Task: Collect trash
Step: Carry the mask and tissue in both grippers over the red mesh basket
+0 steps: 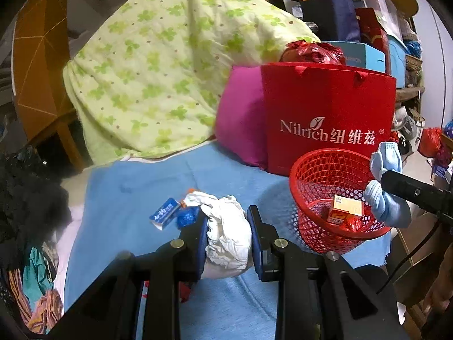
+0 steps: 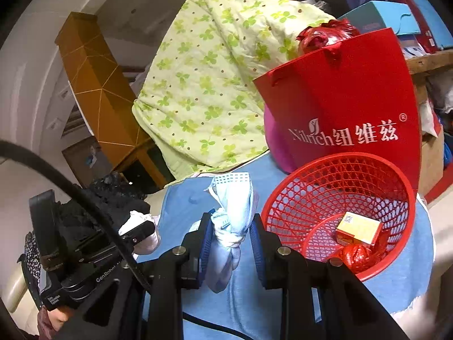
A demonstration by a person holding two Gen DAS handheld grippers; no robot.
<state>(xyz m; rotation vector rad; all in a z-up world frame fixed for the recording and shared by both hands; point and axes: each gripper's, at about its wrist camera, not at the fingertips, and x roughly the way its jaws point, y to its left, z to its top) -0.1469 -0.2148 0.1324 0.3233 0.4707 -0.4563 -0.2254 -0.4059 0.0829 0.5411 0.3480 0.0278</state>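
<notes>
My left gripper (image 1: 226, 226) is shut on a crumpled white paper wad (image 1: 226, 235) above the blue bed cover, left of the red mesh basket (image 1: 317, 175). My right gripper (image 2: 231, 231) is shut on a knotted light-blue face mask (image 2: 233, 198), just left of the red mesh basket (image 2: 286, 198). In the left wrist view the light-blue face mask (image 1: 386, 164) hangs over the basket's right rim. Inside the basket lie a yellow carton (image 2: 358, 228) and a red foil wrapper (image 2: 354, 256). A small blue-and-white box (image 1: 164, 212) and a blue wrapper (image 1: 185, 218) lie on the cover.
A red paper bag (image 1: 328, 119) stands behind the basket beside a magenta pillow (image 1: 240, 119) and a green-leaf quilt (image 1: 158, 65). Dark clothes (image 1: 28, 192) pile up at the left. Cluttered shelves (image 1: 376, 36) fill the right side. The other gripper's body (image 2: 85, 255) sits at the left.
</notes>
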